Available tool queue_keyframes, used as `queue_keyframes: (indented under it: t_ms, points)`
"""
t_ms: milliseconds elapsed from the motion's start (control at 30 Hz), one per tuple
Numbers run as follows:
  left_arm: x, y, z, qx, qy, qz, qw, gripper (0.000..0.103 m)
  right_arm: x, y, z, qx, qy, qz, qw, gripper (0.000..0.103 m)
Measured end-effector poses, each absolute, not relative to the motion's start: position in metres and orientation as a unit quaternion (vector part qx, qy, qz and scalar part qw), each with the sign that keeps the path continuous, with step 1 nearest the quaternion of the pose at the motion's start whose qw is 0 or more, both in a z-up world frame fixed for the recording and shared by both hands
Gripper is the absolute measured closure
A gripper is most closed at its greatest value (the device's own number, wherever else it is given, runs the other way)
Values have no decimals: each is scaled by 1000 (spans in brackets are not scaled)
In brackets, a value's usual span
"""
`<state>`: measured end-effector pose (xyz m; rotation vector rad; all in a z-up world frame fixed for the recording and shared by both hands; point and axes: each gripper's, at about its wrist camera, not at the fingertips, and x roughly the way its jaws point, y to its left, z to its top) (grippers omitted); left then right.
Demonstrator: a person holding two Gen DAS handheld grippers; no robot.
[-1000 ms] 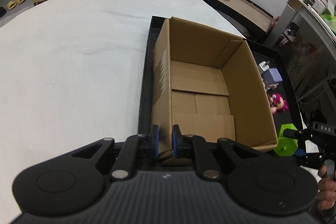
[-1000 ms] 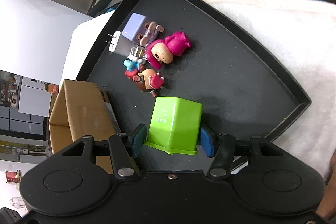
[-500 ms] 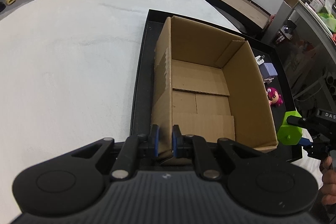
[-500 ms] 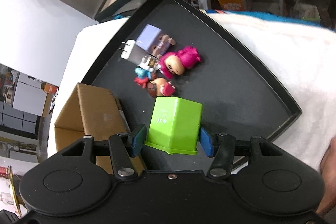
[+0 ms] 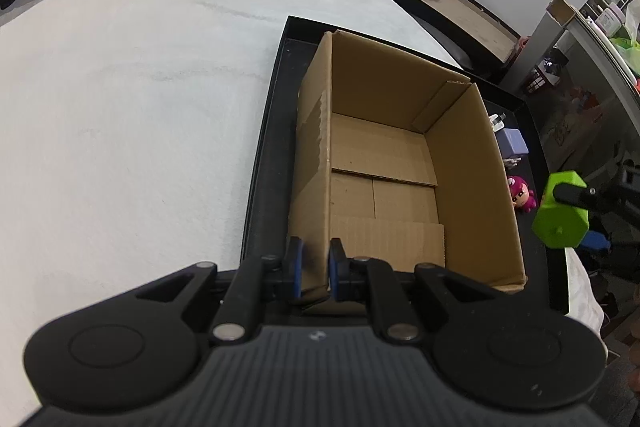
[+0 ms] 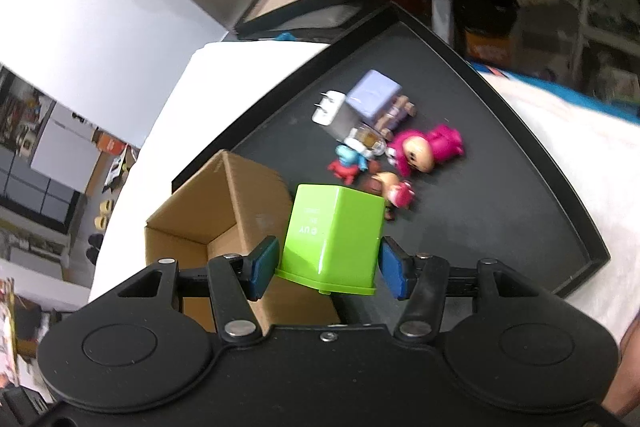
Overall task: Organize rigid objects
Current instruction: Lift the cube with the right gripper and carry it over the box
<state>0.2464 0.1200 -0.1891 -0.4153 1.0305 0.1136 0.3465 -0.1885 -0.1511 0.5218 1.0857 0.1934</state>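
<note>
An open, empty cardboard box [image 5: 384, 163] stands in a black tray [image 5: 264, 155]. My left gripper [image 5: 316, 271] is shut on the box's near left wall. My right gripper [image 6: 328, 263] is shut on a green plastic block [image 6: 332, 235] and holds it in the air above the tray, beside the box's right wall [image 6: 256, 211]. The block also shows in the left wrist view [image 5: 560, 211], right of the box. Small toys lie on the tray: a pink figure [image 6: 424, 151], a lilac block [image 6: 372, 99], a white plug [image 6: 328, 107] and a blue-red figure [image 6: 348, 163].
The tray sits on a white cloth-covered table [image 5: 132, 99]. A low side table [image 5: 452, 11] with a cup and a mask stands beyond it. Shelves and clutter [image 5: 592, 39] fill the right side. The tray's near right corner [image 6: 592, 255] lies close to the table edge.
My right gripper has lifted the green block off the tray and carried it toward the box. My left gripper has kept its hold on the box wall.
</note>
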Motion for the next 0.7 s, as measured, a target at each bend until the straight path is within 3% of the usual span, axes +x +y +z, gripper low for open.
queue_keyframes:
  t_ms: [700]
  points:
    - [246, 130, -192, -220, 488, 37, 844, 90, 378, -81, -122, 135, 499, 159, 841, 49]
